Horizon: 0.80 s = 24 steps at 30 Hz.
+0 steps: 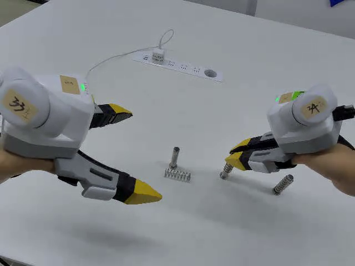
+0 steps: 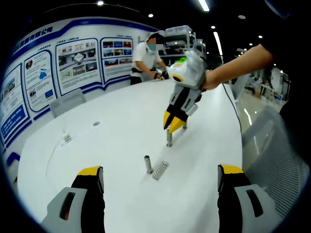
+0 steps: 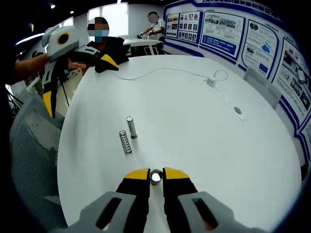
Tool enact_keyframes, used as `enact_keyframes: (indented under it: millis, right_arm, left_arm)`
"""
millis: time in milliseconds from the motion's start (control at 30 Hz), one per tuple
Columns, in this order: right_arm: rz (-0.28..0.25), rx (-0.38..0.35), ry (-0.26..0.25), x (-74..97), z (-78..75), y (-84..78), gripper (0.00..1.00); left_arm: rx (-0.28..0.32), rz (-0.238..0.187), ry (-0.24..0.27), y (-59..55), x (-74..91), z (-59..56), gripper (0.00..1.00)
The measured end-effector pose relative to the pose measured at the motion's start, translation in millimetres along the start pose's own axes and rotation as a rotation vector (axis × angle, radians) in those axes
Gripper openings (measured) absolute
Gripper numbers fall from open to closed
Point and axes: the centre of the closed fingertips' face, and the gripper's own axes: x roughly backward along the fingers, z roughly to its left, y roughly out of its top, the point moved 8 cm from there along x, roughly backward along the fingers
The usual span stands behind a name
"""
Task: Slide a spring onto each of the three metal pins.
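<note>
The white table carries everything you work on. Behind it, in the left gripper view, blue-and-white display boards line the wall; their writing is too small to read. Your left gripper hangs above the table with its jaws spread wide, holding nothing. Its round tan sticker bears handwritten marks, possibly digits, that I cannot read for sure. Your right gripper has its yellow tips clenched on the top of the second pin, which wears a spring and leans on the table. A white power strip lies at the far side, well apart from the pins, with a charger plugged in and a cable curving off it. Between your grippers the bare pin stands upright, with the loose spring lying flat just beside its base. The third pin, also spring-covered, lies tilted below your right gripper.
</note>
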Motion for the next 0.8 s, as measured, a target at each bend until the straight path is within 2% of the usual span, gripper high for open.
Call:
enact_keyframes:
  millis: [400,667,800]
  right_arm:
    - [0.045,0.008,0.004,-6.5,0.8,-7.8,0.10]
    - [0.052,0.007,0.001,-8.1,2.0,-9.2,0.10]
    - [0.055,0.007,-0.018,-8.6,0.8,-9.7,0.11]
  left_arm:
    - [0.005,0.017,-0.003,-5.5,2.0,-1.3,0.99]
    - [0.007,0.020,-0.003,-7.6,1.9,-1.2,0.99]
    - [0.009,0.013,-0.002,-7.1,1.6,-1.6,0.99]
